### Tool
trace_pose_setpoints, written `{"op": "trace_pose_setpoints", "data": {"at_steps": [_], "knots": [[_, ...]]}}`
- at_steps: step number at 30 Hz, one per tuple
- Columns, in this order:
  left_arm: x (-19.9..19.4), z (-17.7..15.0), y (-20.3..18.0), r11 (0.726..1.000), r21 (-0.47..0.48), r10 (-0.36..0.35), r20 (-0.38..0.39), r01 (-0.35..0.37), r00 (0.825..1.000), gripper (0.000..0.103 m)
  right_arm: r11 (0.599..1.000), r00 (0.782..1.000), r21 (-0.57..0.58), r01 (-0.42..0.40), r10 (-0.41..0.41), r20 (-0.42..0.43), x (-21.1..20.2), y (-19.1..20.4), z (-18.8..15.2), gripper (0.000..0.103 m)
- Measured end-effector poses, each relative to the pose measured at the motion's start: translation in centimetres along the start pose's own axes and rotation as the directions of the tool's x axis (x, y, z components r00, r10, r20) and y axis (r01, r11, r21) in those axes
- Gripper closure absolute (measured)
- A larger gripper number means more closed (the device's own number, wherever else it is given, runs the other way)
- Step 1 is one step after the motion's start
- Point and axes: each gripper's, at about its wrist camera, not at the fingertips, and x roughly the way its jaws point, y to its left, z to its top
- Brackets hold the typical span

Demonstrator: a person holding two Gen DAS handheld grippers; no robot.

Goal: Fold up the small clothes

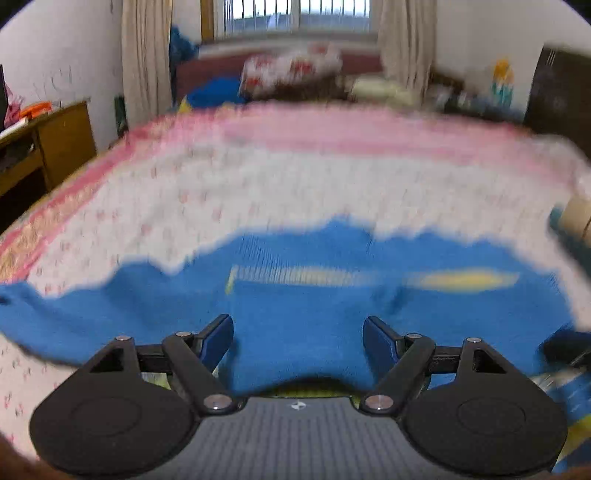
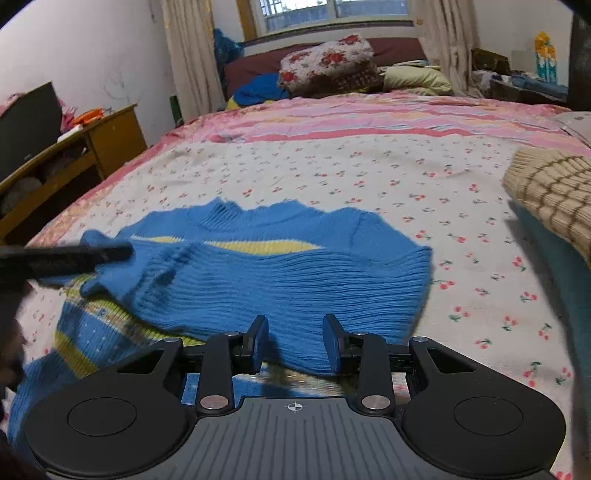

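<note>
Blue knit sweater (image 2: pixel 280 273), near hem hidden behind right claw (image 2: pixel 295 345).

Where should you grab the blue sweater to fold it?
Probably the sweater's right corner, coming in from the right. That edge lies flat and free on the bedsheet, with bare sheet beside it, so one finger can slip under. The left side is bunched up, so harder to pinch cleanly.

A home bedroom. Wide bed under a white cherry-print cotton sheet (image 2: pixel 332 173) filling the room. At the bed's far end, a red-flowered folded quilt (image 2: pixel 327 62) below a curtained barred window (image 2: pixel 332 13). Left of the bed, a low yellow wooden desk (image 2: pixel 110 140); on the bed's right edge, a beige checked knit (image 2: pixel 550 188).
</note>
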Motion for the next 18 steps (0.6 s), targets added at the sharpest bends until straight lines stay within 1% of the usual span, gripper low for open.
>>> {"op": "trace_pose_setpoints", "data": {"at_steps": [1, 3, 5, 9, 10, 11, 13, 14, 16, 18], "knots": [[0.5, -0.4, 0.0, 1.0, 0.011, 0.021, -0.026, -0.021, 0.999, 0.018, 1.0, 1.0, 0.005, 0.005, -0.005, -0.005, 0.0, -0.4, -0.1, 0.071], [0.1, -0.9, 0.6, 1.0, -0.001, 0.012, -0.006, -0.012, 1.0, 0.018, 1.0, 1.0, 0.004, -0.003, 0.003, -0.008, 0.2, -0.8, -0.2, 0.073], [-0.3, -0.8, 1.0, 0.999, -0.015, 0.036, -0.021, -0.036, 0.999, 0.017, 1.0, 1.0, -0.008, 0.003, -0.003, -0.006, -0.2, -0.8, -0.3, 0.074], [-0.9, -0.5, 1.3, 0.996, -0.023, 0.088, -0.039, -0.089, 0.995, 0.017, 0.999, 0.999, -0.033, -0.014, 0.015, 0.052, -1.5, -0.2, 0.0, 0.072], [-0.9, -0.4, 1.2, 0.995, -0.02, 0.096, -0.043, -0.097, 0.994, 0.017, 1.0, 0.999, -0.025, -0.01, 0.011, 0.052, -1.5, -0.1, 0.1, 0.072], [-1.0, -0.4, 0.9, 0.994, -0.008, 0.109, -0.044, -0.109, 0.993, 0.017, 1.0, 0.999, -0.01, -0.004, 0.004, 0.039, -1.2, -0.3, 0.1, 0.072], [-1.1, -0.6, 0.6, 0.992, 0.021, 0.129, -0.052, -0.128, 0.99, 0.017, 1.0, 0.999, 0.009, 0.03, -0.029, -0.042, 0.1, -0.8, -0.1, 0.074], [-1.1, -0.6, 0.6, 0.991, 0.024, 0.135, -0.062, -0.133, 0.989, 0.017, 0.999, 0.999, 0.02, 0.029, -0.028, -0.042, 0.2, -1.0, -0.2, 0.075], [-1.4, -0.4, 0.7, 0.99, 0.019, 0.141, -0.075, -0.14, 0.987, 0.018, 1.0, 1.0, 0.011, 0.018, -0.018, -0.023, -0.5, -0.8, 0.0, 0.074], [-2.0, -0.3, 0.7, 0.987, 0.026, 0.161, -0.077, -0.16, 0.984, 0.018, 1.0, 1.0, 0.006, 0.0, 0.0, 0.015, -1.5, -0.5, 0.1, 0.072]]}}
